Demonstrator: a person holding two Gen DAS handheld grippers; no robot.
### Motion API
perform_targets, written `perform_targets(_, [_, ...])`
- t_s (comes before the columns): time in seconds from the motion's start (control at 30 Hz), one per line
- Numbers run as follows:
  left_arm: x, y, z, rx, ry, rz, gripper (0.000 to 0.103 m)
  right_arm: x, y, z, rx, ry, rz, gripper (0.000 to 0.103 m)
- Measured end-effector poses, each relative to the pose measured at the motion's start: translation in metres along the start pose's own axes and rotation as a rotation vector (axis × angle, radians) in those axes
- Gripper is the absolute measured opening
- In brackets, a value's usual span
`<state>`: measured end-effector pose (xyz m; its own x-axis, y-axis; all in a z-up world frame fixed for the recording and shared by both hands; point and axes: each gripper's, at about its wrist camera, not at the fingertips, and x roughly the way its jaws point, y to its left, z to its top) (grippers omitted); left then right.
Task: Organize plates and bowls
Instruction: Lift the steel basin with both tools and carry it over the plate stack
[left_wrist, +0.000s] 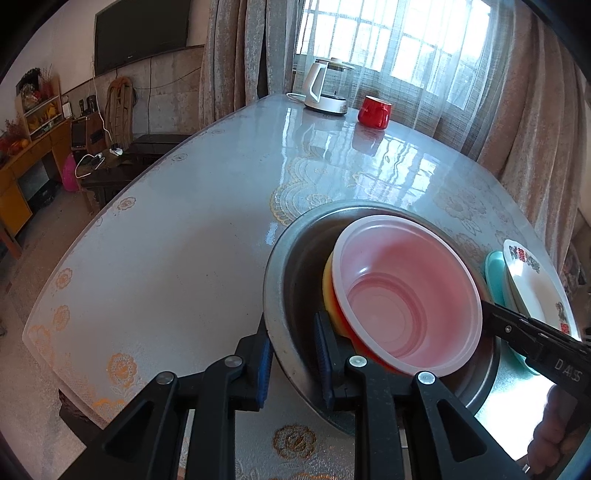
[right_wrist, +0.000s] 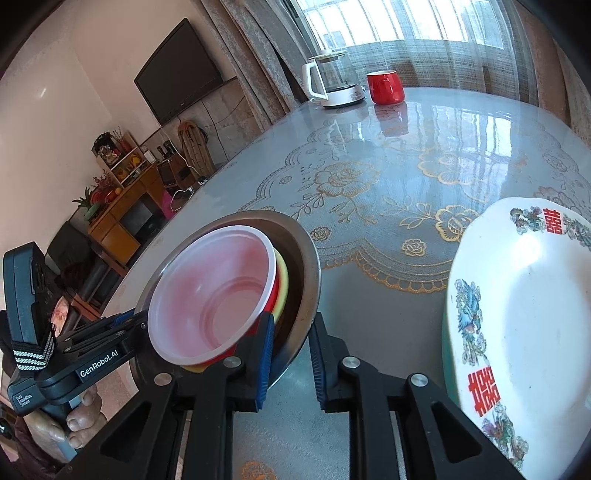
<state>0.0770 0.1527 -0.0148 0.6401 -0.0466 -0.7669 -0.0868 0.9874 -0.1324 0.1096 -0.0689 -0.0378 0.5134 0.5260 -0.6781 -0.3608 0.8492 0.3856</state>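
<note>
A steel basin holds nested bowls: a translucent pink bowl on top of a red one and a yellow one. My left gripper straddles the basin's near rim, one finger outside and one inside, not closed on it. My right gripper straddles the rim at the opposite side, also with a gap. A white patterned plate lies on a teal plate to the right of the basin.
A white electric kettle and a red mug stand at the table's far end by the window. The table has a glossy cover over a floral lace cloth; its left edge drops off to the floor.
</note>
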Motion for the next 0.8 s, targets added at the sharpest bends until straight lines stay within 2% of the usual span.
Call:
perform_targets(0.2, [-0.002,0.000,-0.003,-0.020,0.008,0.000,0.022,0.002,0.001,0.002,-0.007,0.000,0.000,0.019])
perform_targets(0.37, [-0.009,0.003,-0.010,-0.031,0.004,-0.037,0.022,-0.001,0.000,-0.003,-0.006,0.004,0.011,0.018])
perform_targets(0.8, [-0.023,-0.018,-0.013,0.046,-0.041,-0.054,0.022,-0.013,-0.018,-0.015,0.024,0.014,0.031,0.018])
